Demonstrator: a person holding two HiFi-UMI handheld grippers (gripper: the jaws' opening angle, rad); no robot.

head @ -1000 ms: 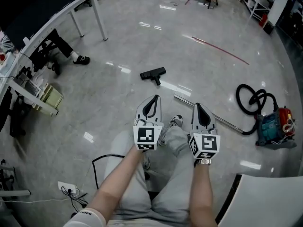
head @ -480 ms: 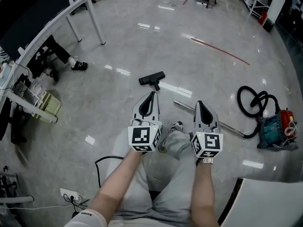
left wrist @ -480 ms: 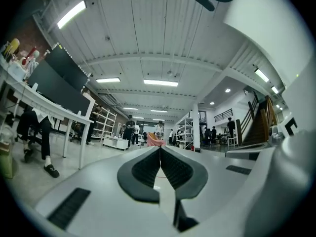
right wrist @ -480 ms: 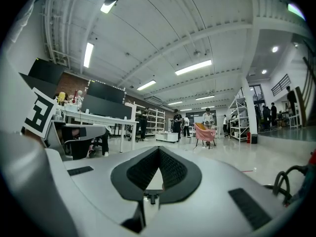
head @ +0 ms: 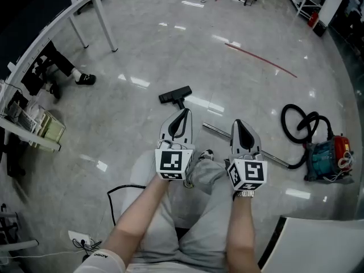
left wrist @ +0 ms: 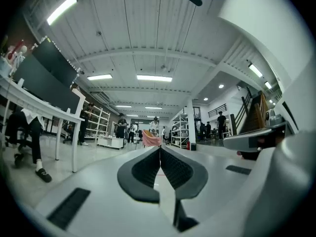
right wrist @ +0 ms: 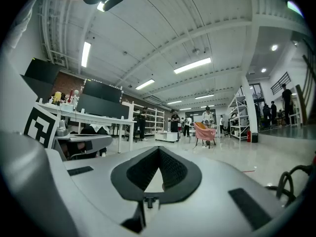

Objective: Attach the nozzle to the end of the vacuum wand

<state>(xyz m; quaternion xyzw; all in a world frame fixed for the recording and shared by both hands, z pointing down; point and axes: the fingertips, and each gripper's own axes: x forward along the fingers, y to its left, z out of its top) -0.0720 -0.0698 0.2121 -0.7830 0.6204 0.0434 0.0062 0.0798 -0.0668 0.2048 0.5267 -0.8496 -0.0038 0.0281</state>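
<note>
In the head view a black floor nozzle (head: 175, 95) lies on the grey floor ahead of me. A silver wand (head: 250, 147) lies to its right, its free end (head: 206, 126) toward the nozzle, and a black hose (head: 298, 128) joins it to a teal and red vacuum (head: 329, 158). My left gripper (head: 184, 113) is shut and empty, held level at waist height, short of the nozzle. My right gripper (head: 236, 123) is shut and empty too, above the wand's near part. In both gripper views the jaws meet with nothing between them: left gripper (left wrist: 160, 152), right gripper (right wrist: 158, 154).
A white desk (head: 62, 16) with a seated person's legs (head: 68, 67) runs along the left. A black cable (head: 122, 192) and power strip (head: 82, 240) lie by my feet. A white panel (head: 318, 246) fills the lower right. A red line (head: 261, 60) marks the floor, with shelves and people far off.
Both grippers have moved forward across the floor together, still shut. The nozzle and wand now sit closer to them and lower in the head view.
</note>
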